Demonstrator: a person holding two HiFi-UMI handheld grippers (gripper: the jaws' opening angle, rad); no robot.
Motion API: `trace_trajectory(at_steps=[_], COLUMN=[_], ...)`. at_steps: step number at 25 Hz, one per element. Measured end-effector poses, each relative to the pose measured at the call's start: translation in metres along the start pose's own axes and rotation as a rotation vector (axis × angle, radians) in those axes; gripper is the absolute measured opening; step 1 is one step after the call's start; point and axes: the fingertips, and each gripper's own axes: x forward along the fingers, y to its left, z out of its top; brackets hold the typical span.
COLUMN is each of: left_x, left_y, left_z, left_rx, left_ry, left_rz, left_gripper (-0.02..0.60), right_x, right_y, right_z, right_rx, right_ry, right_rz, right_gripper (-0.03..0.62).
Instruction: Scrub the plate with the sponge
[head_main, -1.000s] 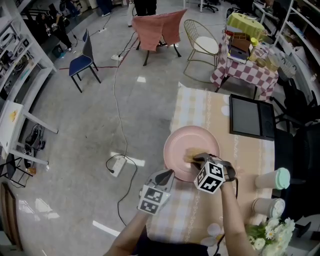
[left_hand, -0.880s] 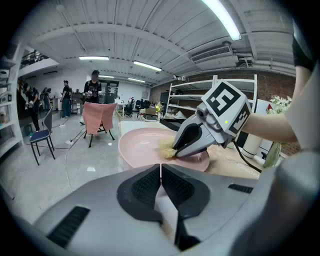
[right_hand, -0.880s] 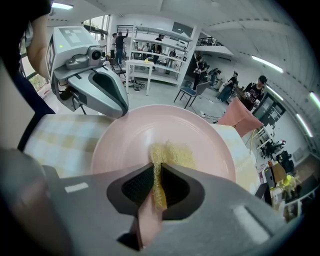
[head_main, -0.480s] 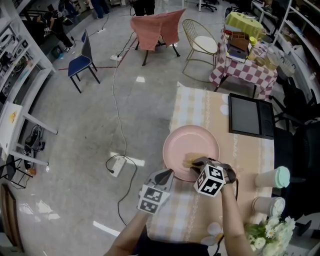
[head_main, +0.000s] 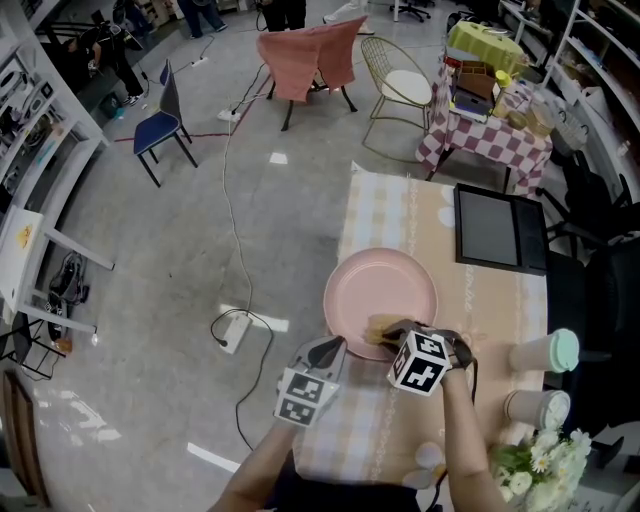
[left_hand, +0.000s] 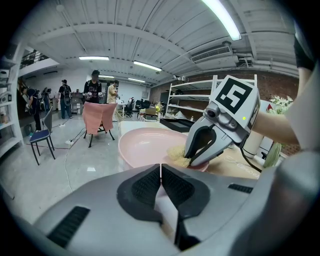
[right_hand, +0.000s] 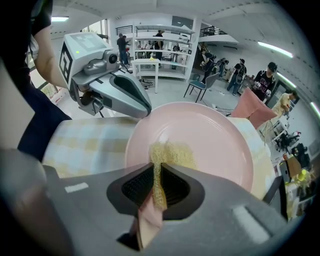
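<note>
scrubbing | my right gripper (head_main: 390, 327) has its fingers clamped on the sponge (head_main: 374, 327), low on the plate (head_main: 380, 280) near 6 o'clock | left gripper (head_main: 337, 346) fingers closed, empty, by the rim at 7 | I'd press flat and circle toward 12

**Where things sit on my table**

The plate (head_main: 380, 285) lies near the left edge of the table (head_main: 390, 210), before me. The sponge (head_main: 376, 325) rests on its near part, between the jaws of my right gripper (head_main: 390, 329). My left gripper (head_main: 338, 347) sits just left of the plate's near rim. A flat screen (head_main: 490, 232) lies behind and to the right, and two cups (head_main: 548, 357) stand at the far right.
</note>
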Motion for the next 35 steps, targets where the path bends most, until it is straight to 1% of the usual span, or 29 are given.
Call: trace_trajectory(at_steps=[7, 16, 19, 31, 35], left_x=[-0.001, -0.001, -0.001, -0.001, 0.0], left_y=[0.0, 0.0, 0.0, 0.0, 0.0], left_z=[0.0, 0.0, 0.0, 0.001, 0.001], left_rx=[0.003, 0.003, 0.003, 0.003, 0.004], left_ry=[0.003, 0.007, 0.005, 0.006, 0.006], left_rz=[-0.002, 0.0, -0.002, -0.006, -0.007], left_gripper=[0.017, 0.017, 0.017, 0.017, 0.017], right_x=[-0.003, -0.007, -0.008, -0.016, -0.019], right_y=[0.006, 0.009, 0.011, 0.02, 0.023], right_z=[0.001, 0.003, 0.003, 0.012, 0.013], right_rx=[0.039, 0.099, 0.126, 0.159, 0.15], right_ry=[0.013, 0.034, 0.039, 0.0, -0.013], right_rz=[0.058, 0.221, 0.259, 0.347, 0.359], right_gripper=[0.043, 0.043, 0.043, 0.043, 0.043])
